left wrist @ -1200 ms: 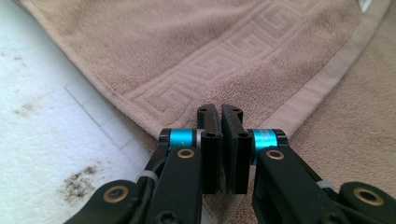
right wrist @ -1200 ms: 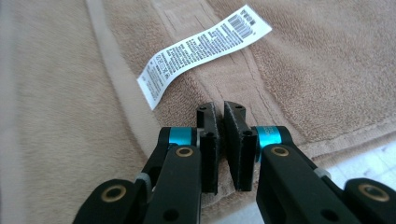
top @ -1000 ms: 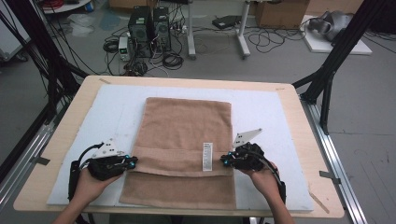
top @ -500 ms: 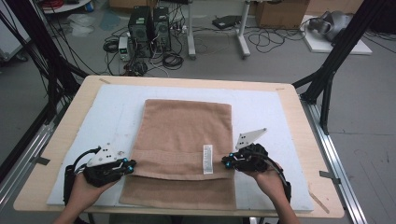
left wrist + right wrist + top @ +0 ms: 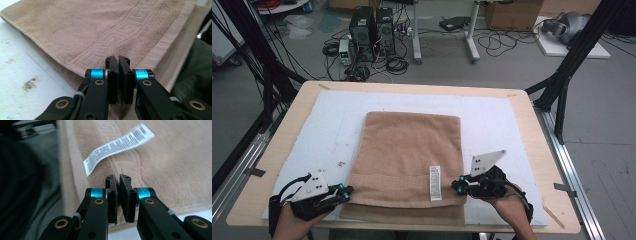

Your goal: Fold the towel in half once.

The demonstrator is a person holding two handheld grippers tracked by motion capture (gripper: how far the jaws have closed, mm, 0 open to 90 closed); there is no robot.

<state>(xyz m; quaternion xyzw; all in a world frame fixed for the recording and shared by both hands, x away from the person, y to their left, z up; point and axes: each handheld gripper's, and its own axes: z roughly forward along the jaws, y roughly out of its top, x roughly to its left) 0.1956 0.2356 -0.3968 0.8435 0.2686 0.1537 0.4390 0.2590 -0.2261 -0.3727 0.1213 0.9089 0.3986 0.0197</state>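
Tan towel (image 5: 409, 160) lies folded in the middle of the high view on a white mat (image 5: 507, 125), its care label (image 5: 434, 182) toward the lower right. Left gripper (image 5: 346, 190) sits clenched at the towel's lower-left edge; right gripper (image 5: 457, 187) is clenched at its lower-right edge, beside the label.
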